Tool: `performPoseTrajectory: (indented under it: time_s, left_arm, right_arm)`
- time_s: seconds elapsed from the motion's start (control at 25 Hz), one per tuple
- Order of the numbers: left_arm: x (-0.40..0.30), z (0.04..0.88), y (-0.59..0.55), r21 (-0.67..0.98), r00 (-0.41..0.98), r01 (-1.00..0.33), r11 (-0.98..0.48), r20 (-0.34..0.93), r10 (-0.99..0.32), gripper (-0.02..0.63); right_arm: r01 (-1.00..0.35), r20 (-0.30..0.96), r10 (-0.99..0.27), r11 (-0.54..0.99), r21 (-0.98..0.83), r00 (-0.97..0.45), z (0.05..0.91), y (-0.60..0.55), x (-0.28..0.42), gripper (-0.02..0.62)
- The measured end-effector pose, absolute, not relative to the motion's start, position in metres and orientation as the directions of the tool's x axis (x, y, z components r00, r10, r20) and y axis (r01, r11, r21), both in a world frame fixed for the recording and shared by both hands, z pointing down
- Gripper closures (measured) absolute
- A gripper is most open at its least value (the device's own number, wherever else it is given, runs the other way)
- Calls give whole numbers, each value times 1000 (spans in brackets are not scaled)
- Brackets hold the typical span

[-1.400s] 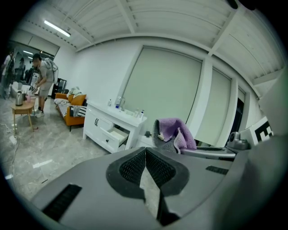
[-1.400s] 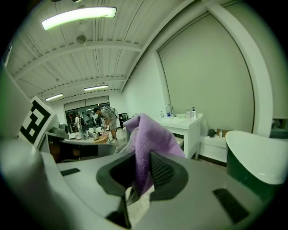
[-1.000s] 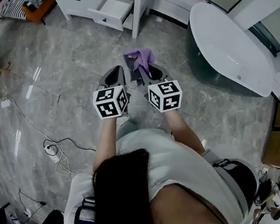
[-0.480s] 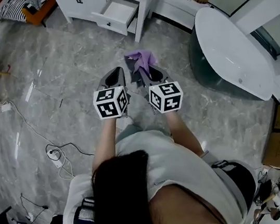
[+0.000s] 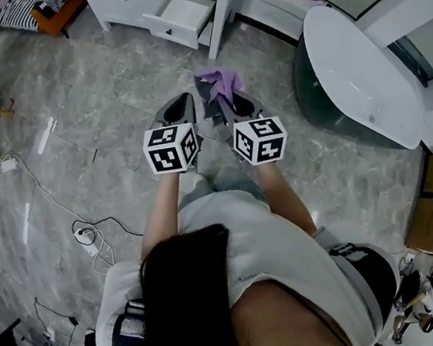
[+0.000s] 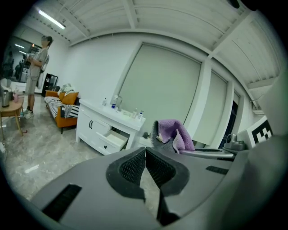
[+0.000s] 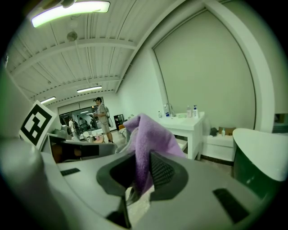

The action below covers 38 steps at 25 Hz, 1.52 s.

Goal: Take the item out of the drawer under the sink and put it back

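The right gripper (image 7: 140,168) has its fingers pinching a soft, crumpled purple cloth (image 7: 148,139), which bunches up above them, around the middle of the head view. The left gripper (image 6: 145,157) has its fingers pressed together on nothing. The open white drawer (image 5: 184,9) sits top center.

The person wears a white short-sleeved T-shirt (image 5: 268,241), with long dark hair (image 5: 188,295) and a dark strap (image 5: 366,267) at four o'clock.

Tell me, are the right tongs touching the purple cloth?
Touching. The right gripper view shows the cloth pinched in the right tongs, with its top flopping over above them.
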<state>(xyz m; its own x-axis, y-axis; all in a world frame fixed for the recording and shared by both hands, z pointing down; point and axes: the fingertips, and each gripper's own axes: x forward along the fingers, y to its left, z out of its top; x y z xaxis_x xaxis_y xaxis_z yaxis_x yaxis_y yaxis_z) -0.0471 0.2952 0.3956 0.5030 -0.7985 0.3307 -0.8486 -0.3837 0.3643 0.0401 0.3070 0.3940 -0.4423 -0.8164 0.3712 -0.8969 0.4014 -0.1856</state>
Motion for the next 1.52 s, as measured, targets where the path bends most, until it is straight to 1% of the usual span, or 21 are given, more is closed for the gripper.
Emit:
performPoseTrajectory:
  time_s: [0.28,0.56,0.92,1.52]
  left_arm:
    - [-43,398,289,371,513,-843,-390,336,-790,601]
    - [-56,397,276,363,480,-859,-362,323,-816,601]
    - [-52,403,252,355,462,-869,-345,334,-822,601]
    - [-32,405,172,352,455,-874,-336,345,-821,601]
  right_arm:
    - [-905,365,-828,383,-185,-425,390,297,48,518]
    - [-903,356,-830,396,-165,-429,390,285,42,518]
    - [-898,355,-825,409,-161,-439,395,258,45,518]
    - [-888,375,-806,429,-164,-459,403,178,59,518]
